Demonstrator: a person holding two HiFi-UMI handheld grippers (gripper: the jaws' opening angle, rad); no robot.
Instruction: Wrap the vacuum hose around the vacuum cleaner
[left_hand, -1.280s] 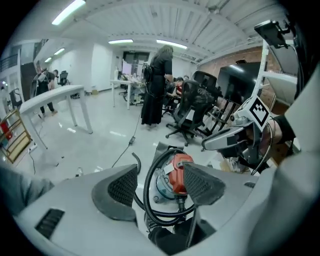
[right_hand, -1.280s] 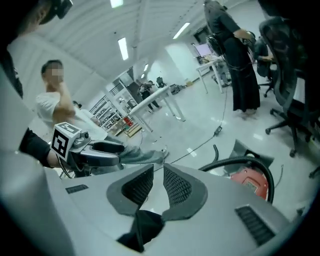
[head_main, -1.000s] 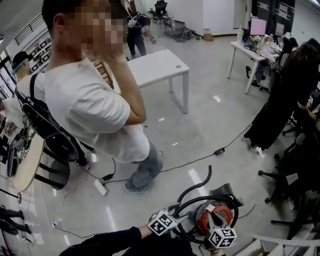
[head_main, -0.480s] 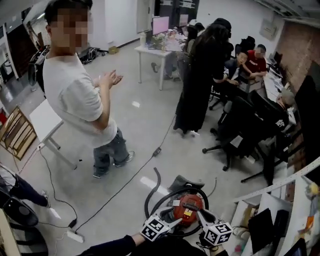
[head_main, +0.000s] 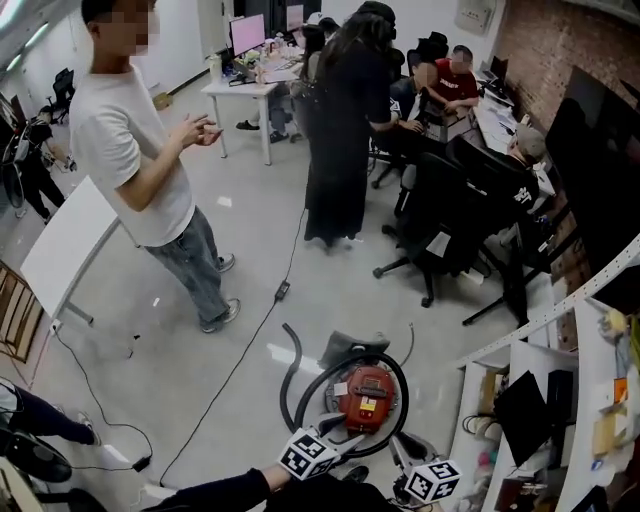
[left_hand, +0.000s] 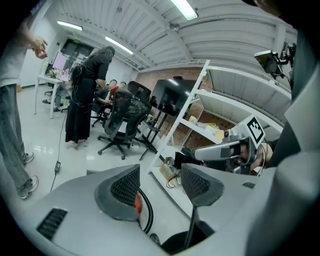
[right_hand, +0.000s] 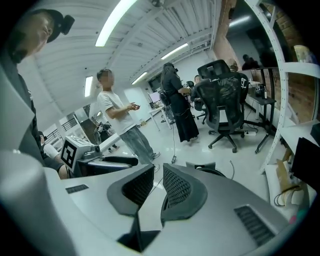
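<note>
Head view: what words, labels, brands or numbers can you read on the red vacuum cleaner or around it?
No text is legible.
Red round vacuum cleaner: small pale label on top, too small to read.
Left gripper and right gripper: black-and-white square markers only, no letters.
White sheet on the black office chair: too blurred.

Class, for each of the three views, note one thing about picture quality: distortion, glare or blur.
Head view: the white shelf rail bends, and light glares off the floor. Left gripper view: the corners are dark and rounded, and the white shelf post tilts and bends. Right gripper view: the ceiling lamp is blown out to white.
</note>
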